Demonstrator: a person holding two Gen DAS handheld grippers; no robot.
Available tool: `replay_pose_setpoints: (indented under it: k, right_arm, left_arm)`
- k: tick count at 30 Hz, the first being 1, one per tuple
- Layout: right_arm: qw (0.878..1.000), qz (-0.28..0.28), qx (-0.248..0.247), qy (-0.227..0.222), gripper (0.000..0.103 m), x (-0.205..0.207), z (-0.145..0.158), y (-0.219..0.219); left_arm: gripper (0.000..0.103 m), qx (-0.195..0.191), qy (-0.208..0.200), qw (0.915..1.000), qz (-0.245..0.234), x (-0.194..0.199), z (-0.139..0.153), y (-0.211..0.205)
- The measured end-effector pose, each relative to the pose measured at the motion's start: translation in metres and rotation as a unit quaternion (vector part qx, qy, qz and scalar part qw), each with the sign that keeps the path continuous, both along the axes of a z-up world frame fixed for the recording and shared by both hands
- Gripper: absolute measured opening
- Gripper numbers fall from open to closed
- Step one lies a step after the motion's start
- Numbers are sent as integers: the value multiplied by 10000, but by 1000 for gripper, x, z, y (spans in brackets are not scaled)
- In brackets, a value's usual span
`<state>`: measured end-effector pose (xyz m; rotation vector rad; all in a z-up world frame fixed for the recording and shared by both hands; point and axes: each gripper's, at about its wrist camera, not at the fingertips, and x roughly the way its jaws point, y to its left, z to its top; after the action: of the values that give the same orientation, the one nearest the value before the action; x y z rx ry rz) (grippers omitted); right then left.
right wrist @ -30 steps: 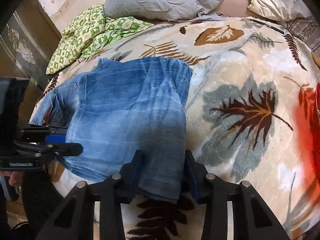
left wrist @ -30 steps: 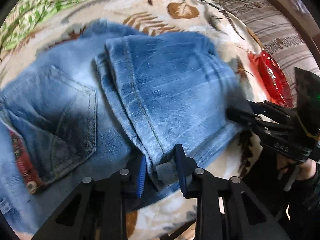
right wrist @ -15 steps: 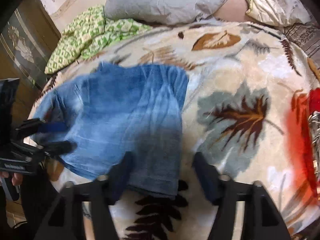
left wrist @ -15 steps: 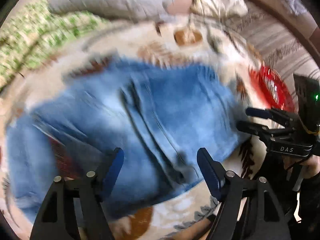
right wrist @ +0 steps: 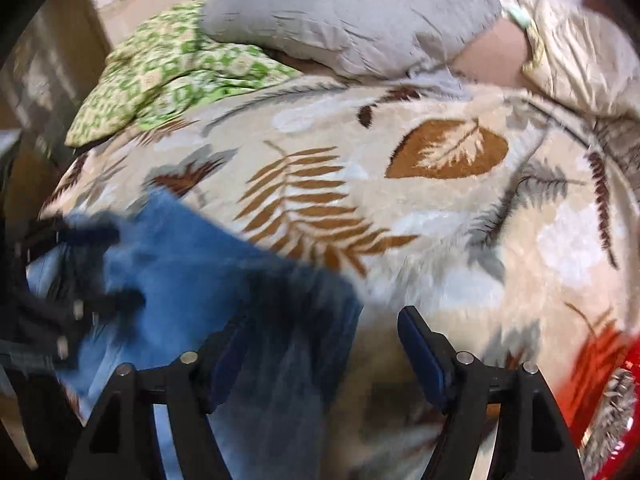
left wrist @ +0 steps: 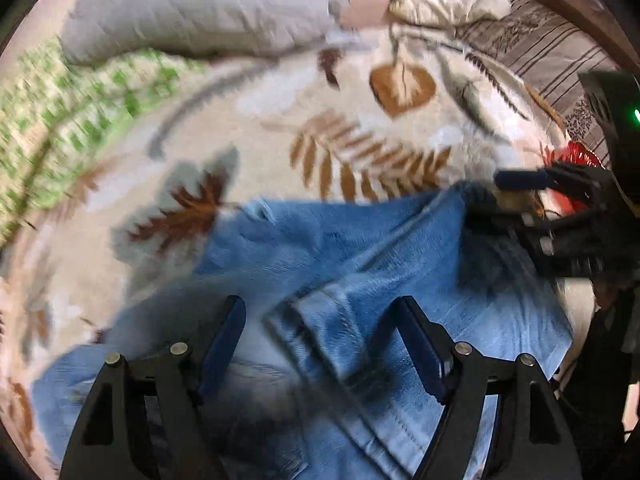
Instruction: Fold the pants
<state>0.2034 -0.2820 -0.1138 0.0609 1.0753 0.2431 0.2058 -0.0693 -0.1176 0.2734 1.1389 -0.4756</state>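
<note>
Only the left wrist view shows jeans (left wrist: 360, 280) between left gripper (left wrist: 320, 344) fingers

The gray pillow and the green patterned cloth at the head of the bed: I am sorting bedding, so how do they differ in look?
The gray pillow is plain and one colour; the green patterned cloth is covered in a small green and cream print. The pillow looks puffed and full, only lightly creased; the cloth lies crumpled and flatter. The pillow sits farther back, the cloth to its left. Both rest at the far edge of the leaf-print blanket.
</note>
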Motion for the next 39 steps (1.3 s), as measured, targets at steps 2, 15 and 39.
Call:
replay_pose_setpoints:
  k: [2, 15, 39]
  right_arm:
    - [9992, -48, 273, 303, 77, 17, -15, -6]
    - [9990, 154, 285, 313, 58, 27, -31, 6]
    - [9992, -40, 253, 293, 63, 24, -30, 7]
  left_arm:
    - [78, 108, 136, 9998, 49, 4, -14, -1]
    - [21, -681, 638, 9946, 443, 16, -21, 31]
    - [23, 288, -337, 9983, 368, 15, 0, 7]
